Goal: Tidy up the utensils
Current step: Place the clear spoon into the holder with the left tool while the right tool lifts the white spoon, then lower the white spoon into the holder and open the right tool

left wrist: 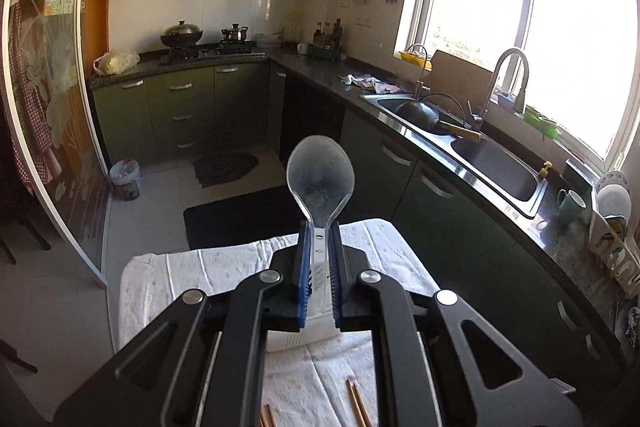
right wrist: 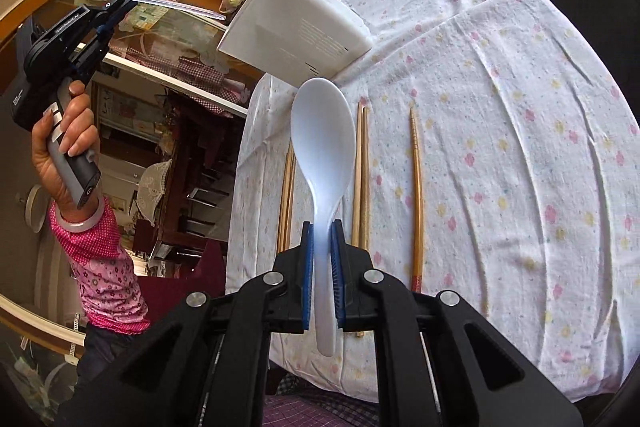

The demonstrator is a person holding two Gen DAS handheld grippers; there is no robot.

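Observation:
My left gripper (left wrist: pixel 320 231) is shut on the handle of a clear plastic rice spoon (left wrist: pixel 320 177), held up high above the table; it also shows in the right wrist view (right wrist: pixel 116 9), raised at the far left with the clear spoon (right wrist: pixel 180 7) sticking out. My right gripper (right wrist: pixel 322 231) is shut on the handle of a white rice spoon (right wrist: pixel 323 143), held above the cloth. A white utensil holder box (right wrist: pixel 296 31) stands on the table beyond it, and its top shows under my left gripper (left wrist: pixel 304 337). Several wooden chopsticks (right wrist: pixel 417 195) lie on the cloth.
The table is covered with a white flowered cloth (right wrist: pixel 520 147). The left wrist view shows the kitchen: a counter with a sink (left wrist: pixel 496 167), a faucet (left wrist: pixel 508 79), a green mug (left wrist: pixel 572 205), a dish rack (left wrist: pixel 616 247), a stove with pots (left wrist: pixel 200 41) and black floor mats (left wrist: pixel 236 215).

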